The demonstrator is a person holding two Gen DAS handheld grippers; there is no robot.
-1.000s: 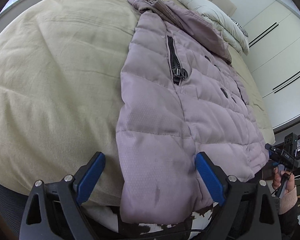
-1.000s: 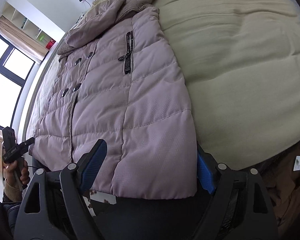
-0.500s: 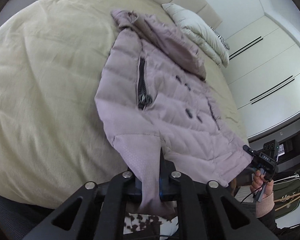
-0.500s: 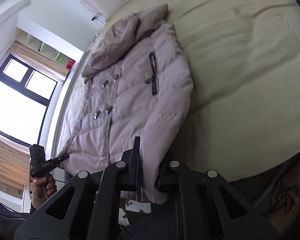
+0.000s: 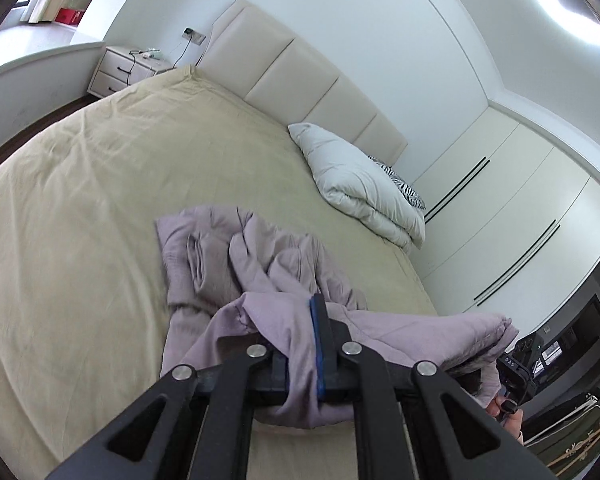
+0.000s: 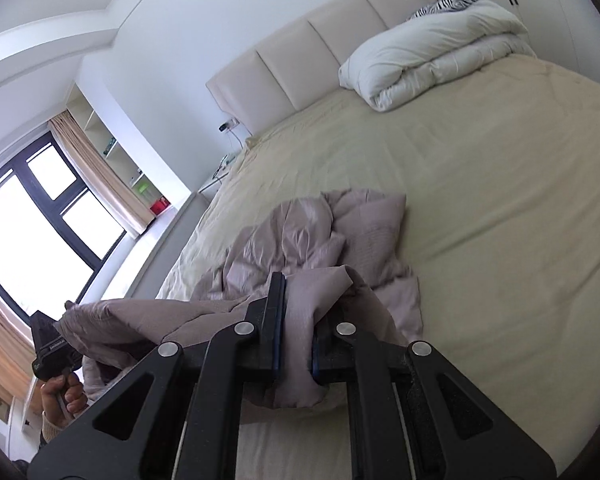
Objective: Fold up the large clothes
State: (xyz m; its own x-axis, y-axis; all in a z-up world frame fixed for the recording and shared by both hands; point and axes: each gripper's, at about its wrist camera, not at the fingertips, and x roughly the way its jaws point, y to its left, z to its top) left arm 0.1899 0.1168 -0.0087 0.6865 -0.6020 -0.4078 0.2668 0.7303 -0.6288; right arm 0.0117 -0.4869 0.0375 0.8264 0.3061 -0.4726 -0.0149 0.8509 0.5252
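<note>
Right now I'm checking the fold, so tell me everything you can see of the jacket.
The jacket is a mauve, quilted, puffy garment, its fabric slightly shiny. It is bunched and partly lifted: the far part lies crumpled on the beige bedspread, the near edge hangs between the left tool and right tool, both clamped on it. No zip or buttons show.

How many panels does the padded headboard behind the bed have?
4 panels on the headboard, side by side along the bed's head. The folded duvet covers the lower part of the one nearest the wardrobe; more may be hidden.
</note>
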